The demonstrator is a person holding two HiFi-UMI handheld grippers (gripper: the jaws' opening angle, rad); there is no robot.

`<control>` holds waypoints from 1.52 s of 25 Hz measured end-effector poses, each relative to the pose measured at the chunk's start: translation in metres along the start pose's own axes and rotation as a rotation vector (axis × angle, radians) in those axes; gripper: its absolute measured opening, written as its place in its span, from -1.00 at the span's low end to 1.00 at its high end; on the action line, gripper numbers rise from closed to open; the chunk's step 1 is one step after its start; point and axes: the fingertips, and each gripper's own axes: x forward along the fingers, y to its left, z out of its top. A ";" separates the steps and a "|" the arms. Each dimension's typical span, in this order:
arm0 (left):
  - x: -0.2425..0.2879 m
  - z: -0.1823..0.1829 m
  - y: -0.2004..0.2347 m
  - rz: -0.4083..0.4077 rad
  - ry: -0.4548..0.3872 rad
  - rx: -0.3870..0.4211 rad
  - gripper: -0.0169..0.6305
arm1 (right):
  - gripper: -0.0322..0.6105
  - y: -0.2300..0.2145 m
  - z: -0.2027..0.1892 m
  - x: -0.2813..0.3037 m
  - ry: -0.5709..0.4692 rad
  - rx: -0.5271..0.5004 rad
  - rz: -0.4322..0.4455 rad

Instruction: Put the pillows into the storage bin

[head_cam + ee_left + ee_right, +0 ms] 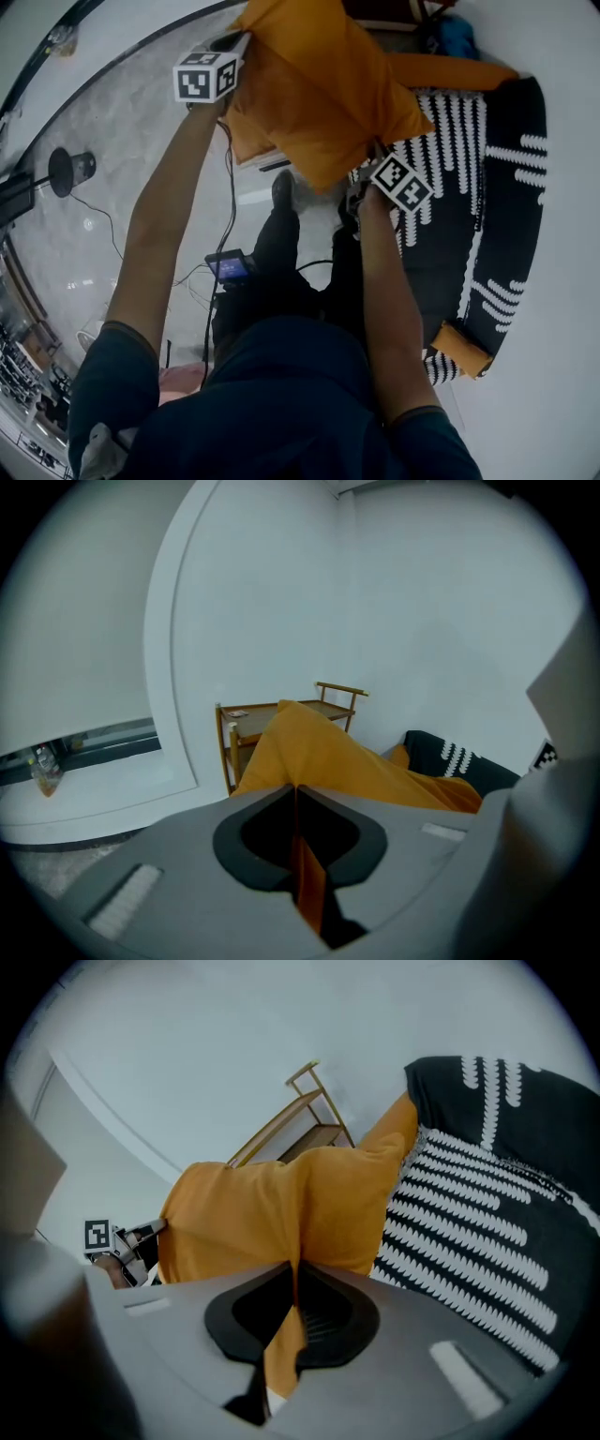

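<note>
Pillow of plump orange fabric (323, 89) hangs in the air, held up between both tongs. Left tongs (296, 797) are closed on a thin fold of its cloth at one edge. The right tongs (293, 1283) are clamped on another fold at the opposite edge. Just to its right lies a black sofa with white stripe pattern (450, 225). A wooden shelf trolley (232, 752) stands beyond, against the white wall (422, 621).

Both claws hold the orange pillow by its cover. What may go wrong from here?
1. The left claw and right claw each pinch only a thin fold of the orange pillow; one fold may slip out, and the pillow would swing or drop.
2. A cable runs close to the person's shoe; it may snag a foot.
</note>
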 end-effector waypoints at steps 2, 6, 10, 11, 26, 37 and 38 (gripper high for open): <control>-0.006 -0.007 0.027 0.023 0.005 -0.013 -0.93 | -0.84 0.018 -0.021 0.018 0.031 0.017 0.004; -0.014 -0.024 0.074 0.058 0.027 -0.029 -0.93 | -0.84 0.048 -0.068 0.053 0.101 0.071 0.004; -0.017 -0.043 0.111 0.078 0.067 -0.015 -0.93 | -0.84 0.070 -0.114 0.084 0.173 0.153 -0.001; -0.016 -0.049 0.118 0.080 0.080 -0.008 -0.93 | -0.84 0.074 -0.124 0.091 0.188 0.178 -0.002; 0.021 -0.118 0.195 0.082 0.270 0.059 -0.92 | -0.84 0.109 -0.249 0.186 0.372 0.441 -0.057; 0.050 -0.176 0.223 0.093 0.343 0.080 -0.88 | -0.83 0.082 -0.284 0.235 0.390 0.480 -0.160; 0.052 -0.175 0.224 0.096 0.333 0.084 -0.89 | -0.80 0.077 -0.285 0.239 0.396 0.475 -0.175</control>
